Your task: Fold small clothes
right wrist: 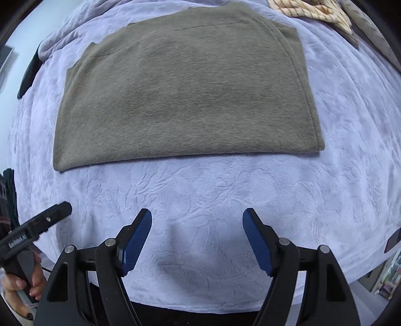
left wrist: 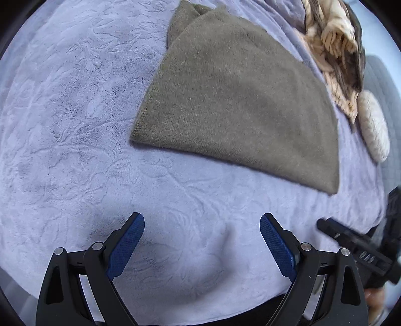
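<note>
An olive-grey fuzzy garment (left wrist: 233, 105) lies flat and folded on a lavender plush blanket (left wrist: 75, 125); it also shows in the right wrist view (right wrist: 185, 95), with a seam along its right side. My left gripper (left wrist: 202, 220) is open and empty, hovering over bare blanket short of the garment's near edge. My right gripper (right wrist: 197, 215) is open and empty, also over bare blanket in front of the garment. The right gripper shows at the right edge of the left wrist view (left wrist: 351, 240); the left gripper shows at the left of the right wrist view (right wrist: 37, 225).
A cream and brown knitted pile (left wrist: 335, 50) lies beyond the garment at the far right, also seen in the right wrist view (right wrist: 315, 12). A white fluffy cushion (left wrist: 373, 125) lies beside it. The blanket's near edge (right wrist: 200, 308) drops off below the grippers.
</note>
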The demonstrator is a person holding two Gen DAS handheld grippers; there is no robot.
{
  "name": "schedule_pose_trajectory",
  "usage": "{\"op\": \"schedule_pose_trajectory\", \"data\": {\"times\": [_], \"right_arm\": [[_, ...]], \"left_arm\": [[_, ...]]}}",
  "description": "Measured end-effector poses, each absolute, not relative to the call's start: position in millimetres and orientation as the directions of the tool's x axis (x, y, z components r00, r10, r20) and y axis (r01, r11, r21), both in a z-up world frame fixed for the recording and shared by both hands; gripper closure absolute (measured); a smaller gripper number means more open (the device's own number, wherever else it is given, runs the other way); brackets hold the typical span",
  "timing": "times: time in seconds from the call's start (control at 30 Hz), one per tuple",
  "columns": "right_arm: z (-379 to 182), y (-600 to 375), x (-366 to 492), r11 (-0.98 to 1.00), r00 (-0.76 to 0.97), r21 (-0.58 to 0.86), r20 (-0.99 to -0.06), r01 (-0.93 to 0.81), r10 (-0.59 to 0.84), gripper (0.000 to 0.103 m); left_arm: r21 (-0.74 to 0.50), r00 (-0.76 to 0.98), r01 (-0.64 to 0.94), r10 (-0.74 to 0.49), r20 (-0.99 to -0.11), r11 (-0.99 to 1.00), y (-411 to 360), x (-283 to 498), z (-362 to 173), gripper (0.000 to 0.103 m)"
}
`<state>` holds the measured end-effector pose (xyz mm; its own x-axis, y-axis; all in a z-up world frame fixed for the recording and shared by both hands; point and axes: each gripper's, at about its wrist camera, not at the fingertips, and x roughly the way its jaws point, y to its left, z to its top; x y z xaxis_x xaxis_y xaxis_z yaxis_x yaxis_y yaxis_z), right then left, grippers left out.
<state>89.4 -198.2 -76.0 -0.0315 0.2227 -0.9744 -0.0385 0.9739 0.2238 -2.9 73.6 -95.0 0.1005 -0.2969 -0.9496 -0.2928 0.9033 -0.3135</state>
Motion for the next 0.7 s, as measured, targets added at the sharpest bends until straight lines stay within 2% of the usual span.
{"op": "schedule_pose_trajectory", "data": {"times": [0.33, 0.7], "right_arm": [[-91, -183, 88, 0.970, -0.067, 0.230, -0.972, -0.074, 0.225, 0.025], [-96, -153, 130, 0.965, 0.036, 0.208, -0.976, -0.159, 0.216, 0.025]], "left_arm": [[-0.498, 0.222, -0.385, -0.446, -0.867, 0.777, 88, 13, -102, 0.009], [-0.616, 0.309, -0.423, -0.534, -0.787, 0.665, 89, 32, -130, 0.009]]}}
